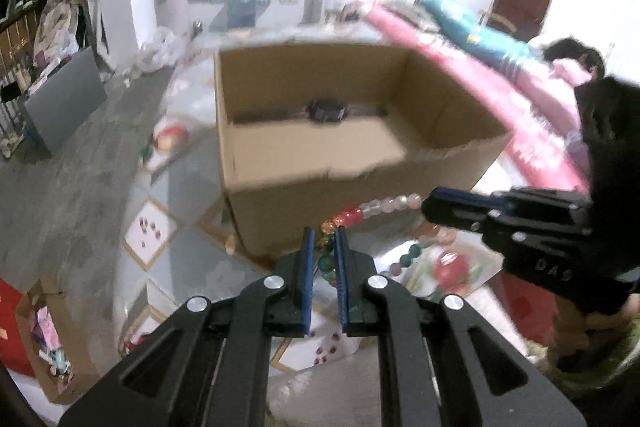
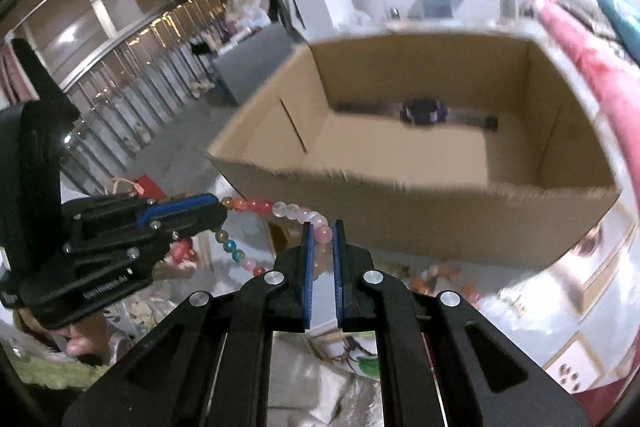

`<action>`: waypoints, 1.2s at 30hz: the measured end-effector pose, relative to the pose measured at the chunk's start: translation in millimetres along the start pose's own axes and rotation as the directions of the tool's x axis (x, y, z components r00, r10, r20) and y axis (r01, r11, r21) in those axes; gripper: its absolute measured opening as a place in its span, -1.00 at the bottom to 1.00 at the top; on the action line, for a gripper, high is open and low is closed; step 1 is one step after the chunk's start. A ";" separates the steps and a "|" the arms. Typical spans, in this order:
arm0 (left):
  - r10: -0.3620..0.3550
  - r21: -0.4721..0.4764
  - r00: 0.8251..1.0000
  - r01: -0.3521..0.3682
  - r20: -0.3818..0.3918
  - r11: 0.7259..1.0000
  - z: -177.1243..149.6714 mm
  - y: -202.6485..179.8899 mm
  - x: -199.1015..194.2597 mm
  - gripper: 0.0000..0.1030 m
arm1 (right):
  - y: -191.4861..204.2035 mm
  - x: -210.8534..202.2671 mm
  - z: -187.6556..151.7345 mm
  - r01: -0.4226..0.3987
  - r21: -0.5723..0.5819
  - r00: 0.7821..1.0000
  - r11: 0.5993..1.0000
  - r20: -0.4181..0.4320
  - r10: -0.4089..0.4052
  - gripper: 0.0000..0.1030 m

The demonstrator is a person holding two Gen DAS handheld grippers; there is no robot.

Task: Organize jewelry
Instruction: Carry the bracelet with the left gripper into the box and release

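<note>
**Bead string carried between two grippers toward the box**

The left gripper (image 1: 323, 231) is pinching one part of the bead string (image 1: 384, 206), its jaws nearly together with green and amber beads wedged between the blue pads. The right gripper (image 2: 322, 227) is clamping another part the same way, with pink beads caught between its pads. Holding it at two places is probably keeping the string stretched, so that it cannot tangle or swing while being carried; a short run of beads is spanning the gap between the two tools, and the rest is hanging below in a loop.

In the left wrist view the right gripper is coming in from 3 o'clock; in the right wrist view the left one is reaching in from 9 o'clock. The string is being held in the air just short of the near wall of the box (image 1: 280, 163), which is standing open at 12 o'clock, apparently as the place for sorted pieces.

Counted: two grippers, one bead string, one open box, and one dark piece (image 2: 424, 111) lying on the box floor by the far wall. What that piece is cannot be told through the blur.
</note>
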State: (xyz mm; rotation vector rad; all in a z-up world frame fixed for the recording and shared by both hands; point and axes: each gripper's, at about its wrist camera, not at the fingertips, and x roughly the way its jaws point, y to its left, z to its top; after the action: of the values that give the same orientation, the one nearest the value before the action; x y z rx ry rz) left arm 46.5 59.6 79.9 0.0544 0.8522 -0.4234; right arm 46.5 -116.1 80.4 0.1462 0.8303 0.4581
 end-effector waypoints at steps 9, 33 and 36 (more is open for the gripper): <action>-0.018 0.089 0.988 0.004 0.155 0.996 71.0 -15.2 -19.3 -0.82 | -4.4 -8.9 67.2 -0.046 -0.032 0.993 0.998 0.104 0.049 -0.87; 0.203 0.056 0.978 -0.205 0.039 0.977 88.7 28.1 74.6 -0.50 | -64.5 104.6 116.7 -0.087 0.161 0.972 0.983 -0.205 0.119 -0.78; 0.195 0.047 0.978 -0.199 0.073 0.979 86.1 25.8 63.0 -0.24 | -68.4 80.0 114.1 -0.097 0.163 0.984 0.982 -0.135 0.120 -0.68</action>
State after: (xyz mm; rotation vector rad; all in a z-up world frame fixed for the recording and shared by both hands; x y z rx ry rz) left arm 154.9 43.3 87.2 0.1728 0.7596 -0.2604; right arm 200.5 -135.5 82.1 0.3067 1.0040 0.5109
